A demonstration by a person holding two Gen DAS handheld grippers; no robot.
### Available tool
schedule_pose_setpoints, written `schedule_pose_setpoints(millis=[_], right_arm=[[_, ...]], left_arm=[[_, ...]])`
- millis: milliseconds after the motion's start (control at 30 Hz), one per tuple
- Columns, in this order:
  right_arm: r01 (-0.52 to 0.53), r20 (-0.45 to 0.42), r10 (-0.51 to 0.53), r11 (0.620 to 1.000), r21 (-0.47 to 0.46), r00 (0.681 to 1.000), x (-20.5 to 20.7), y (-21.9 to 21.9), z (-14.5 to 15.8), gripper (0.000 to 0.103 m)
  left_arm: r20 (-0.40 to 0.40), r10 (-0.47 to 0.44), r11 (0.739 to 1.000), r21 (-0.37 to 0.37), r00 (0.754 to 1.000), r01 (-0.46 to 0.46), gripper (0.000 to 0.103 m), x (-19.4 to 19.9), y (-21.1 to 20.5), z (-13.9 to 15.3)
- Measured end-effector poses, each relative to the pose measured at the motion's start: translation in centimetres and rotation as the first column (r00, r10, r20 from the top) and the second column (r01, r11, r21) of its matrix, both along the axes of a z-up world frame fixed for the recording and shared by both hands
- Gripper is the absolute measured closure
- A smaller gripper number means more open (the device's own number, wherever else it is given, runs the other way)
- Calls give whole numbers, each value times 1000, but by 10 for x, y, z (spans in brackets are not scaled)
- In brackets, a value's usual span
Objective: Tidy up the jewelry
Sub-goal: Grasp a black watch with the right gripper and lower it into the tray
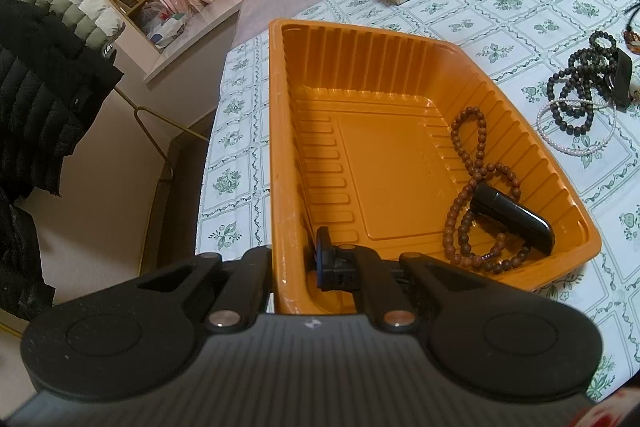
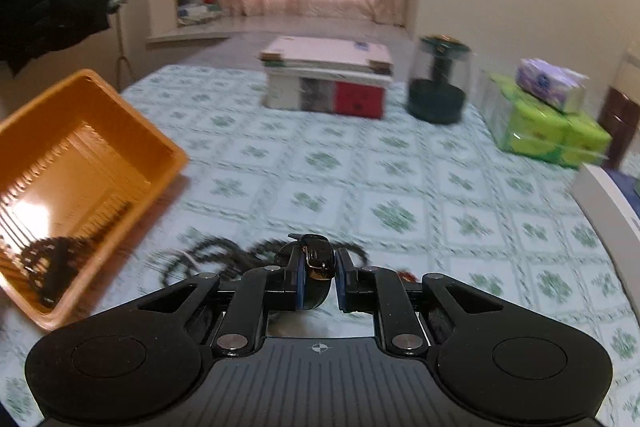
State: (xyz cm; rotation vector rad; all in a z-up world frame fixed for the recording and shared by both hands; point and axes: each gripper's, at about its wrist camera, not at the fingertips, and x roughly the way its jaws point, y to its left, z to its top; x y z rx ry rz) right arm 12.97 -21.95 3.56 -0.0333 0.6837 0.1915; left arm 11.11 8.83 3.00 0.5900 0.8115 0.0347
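An orange plastic tray [image 1: 360, 59] stands at the table's left corner. My left gripper [image 1: 296, 267] is shut on its near left wall, one finger outside and one inside. In the tray lie a brown bead string [image 1: 448, 227] and a glossy black band [image 1: 516, 219]. To its right, black bead strings [image 1: 576, 83] and a pearl bracelet [image 1: 576, 151] lie on the cloth. My right gripper [image 2: 319, 275] is shut on another glossy black band [image 2: 316, 259], held above the blurred black beads [image 2: 208, 255]. The tray [image 2: 152, 143] is to its left.
A stack of books [image 2: 326, 83] lies at the far side of the table. A dark green stand under a clear cover [image 2: 438, 87] and green tissue packs [image 2: 548, 131] stand at the back right. A white box [image 2: 608, 211] lines the right edge. Jackets [image 1: 40, 87] hang left of the table.
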Motion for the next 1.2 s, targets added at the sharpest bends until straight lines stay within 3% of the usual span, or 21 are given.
schedule_pose_setpoints(millis=[500, 833, 1200], right_arm=[[-245, 8, 246, 966, 84, 969, 41, 115, 14, 88], [-304, -36, 312, 942, 139, 949, 62, 170, 5, 88], [-309, -75, 325, 936, 170, 943, 70, 184, -4, 88]], left_arm=[[0, -3, 1000, -16, 1000, 3, 99, 1, 2, -1], [-2, -11, 1000, -29, 1000, 11, 99, 2, 6, -2], [-3, -11, 999, -36, 1000, 11, 99, 2, 7, -2]])
